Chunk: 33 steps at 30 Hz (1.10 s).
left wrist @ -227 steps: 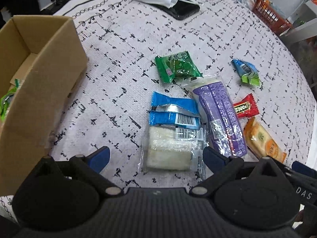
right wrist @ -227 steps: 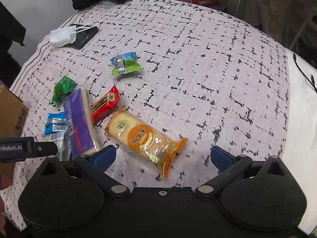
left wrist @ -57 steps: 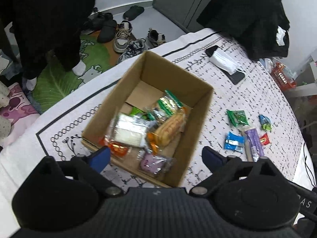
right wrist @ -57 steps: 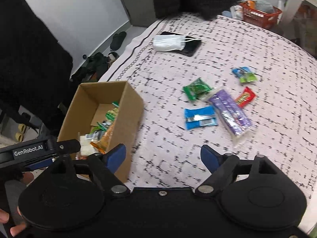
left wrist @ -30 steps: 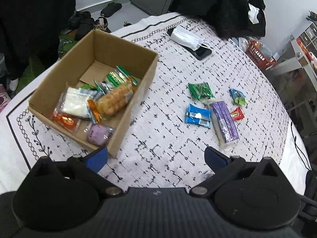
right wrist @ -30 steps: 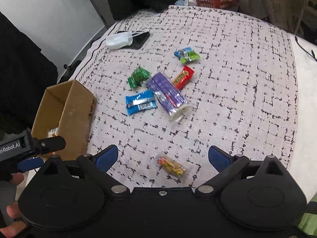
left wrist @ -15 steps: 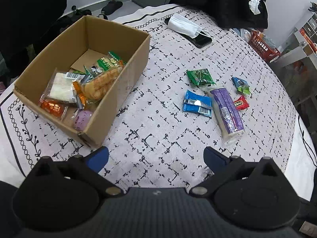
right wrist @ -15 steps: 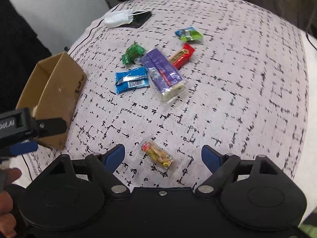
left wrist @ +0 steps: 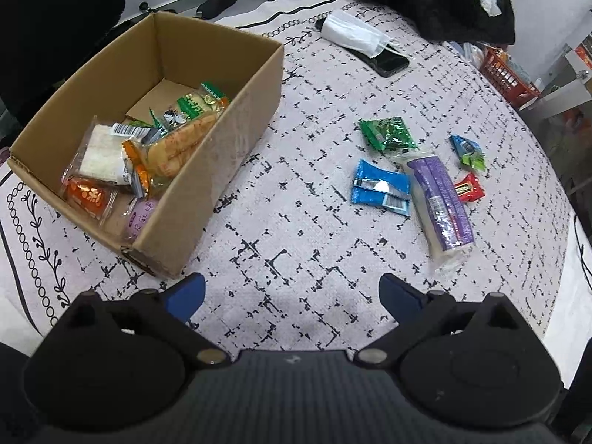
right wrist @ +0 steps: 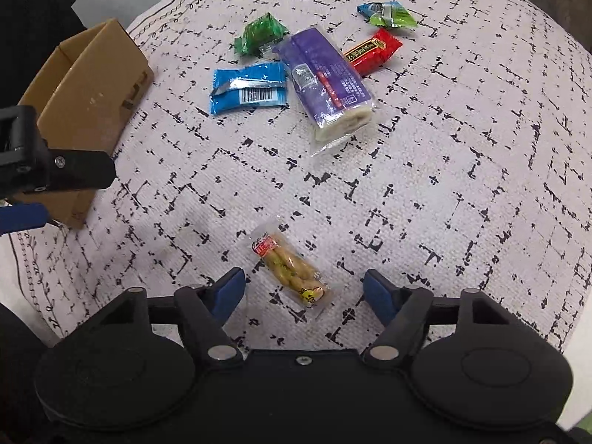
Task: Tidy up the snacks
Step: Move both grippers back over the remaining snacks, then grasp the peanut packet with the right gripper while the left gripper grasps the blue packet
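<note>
A cardboard box [left wrist: 236,111] at the left of the patterned tablecloth holds several snack packets. Loose on the cloth lie a blue packet [left wrist: 381,188], a long purple packet [left wrist: 440,199], a green packet [left wrist: 386,133], a red candy bar [left wrist: 468,188] and a small blue-green candy [left wrist: 468,151]. My left gripper [left wrist: 292,292] hangs open over bare cloth near the box's corner. A small clear packet of yellow snacks [right wrist: 292,270] lies on the cloth between the blue fingers of my right gripper [right wrist: 303,290], whose jaws are closing without touching it.
A white face mask [left wrist: 351,33] lies over a black phone [left wrist: 388,59] at the far side. An orange basket [left wrist: 507,74] and dark clothing stand beyond the table edge. The left gripper's body shows at the left of the right wrist view.
Both grippers have sunk toward the table. The right one has come down over the small yellow packet, which now lies between its fingers, and its jaws have narrowed.
</note>
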Tool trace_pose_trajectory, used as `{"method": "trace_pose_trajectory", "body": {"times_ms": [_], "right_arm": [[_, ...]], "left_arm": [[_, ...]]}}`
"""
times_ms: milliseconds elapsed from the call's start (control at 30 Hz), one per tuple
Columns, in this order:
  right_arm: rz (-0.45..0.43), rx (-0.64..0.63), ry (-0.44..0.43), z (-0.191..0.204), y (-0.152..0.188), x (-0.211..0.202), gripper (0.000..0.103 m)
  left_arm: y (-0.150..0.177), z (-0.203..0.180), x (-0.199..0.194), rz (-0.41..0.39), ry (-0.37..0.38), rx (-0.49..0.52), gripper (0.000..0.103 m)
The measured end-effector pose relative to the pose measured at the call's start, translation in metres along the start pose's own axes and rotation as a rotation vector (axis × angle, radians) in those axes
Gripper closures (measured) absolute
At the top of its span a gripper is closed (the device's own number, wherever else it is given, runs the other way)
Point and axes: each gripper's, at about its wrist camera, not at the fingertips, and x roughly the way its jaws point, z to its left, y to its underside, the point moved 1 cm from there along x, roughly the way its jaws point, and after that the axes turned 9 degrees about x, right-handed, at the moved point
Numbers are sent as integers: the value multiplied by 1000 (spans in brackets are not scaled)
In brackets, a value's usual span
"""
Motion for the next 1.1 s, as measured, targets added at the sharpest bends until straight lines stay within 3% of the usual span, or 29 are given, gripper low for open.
{"method": "trace_pose_trajectory", "body": {"times_ms": [100,267,500,967,1100], "right_arm": [[-17,1,14,-2,-2,0,42],[-48,65,22,-16,-8,-2,85],[-53,216,-102,-43,-18,-2,85],[-133,341,-172,-71,-39,-9,85],[-141,400,-239,-80,-40,-12,85]], "left_arm": [[-1,0,4,9,-6,-8,2],[-5,-5,9,10,-11,-2,3],[-14,-23,22,-5,20,32,3],[-39,-45,65,-60,95,70,9],[-49,-51,73,-74,92,79,10]]}}
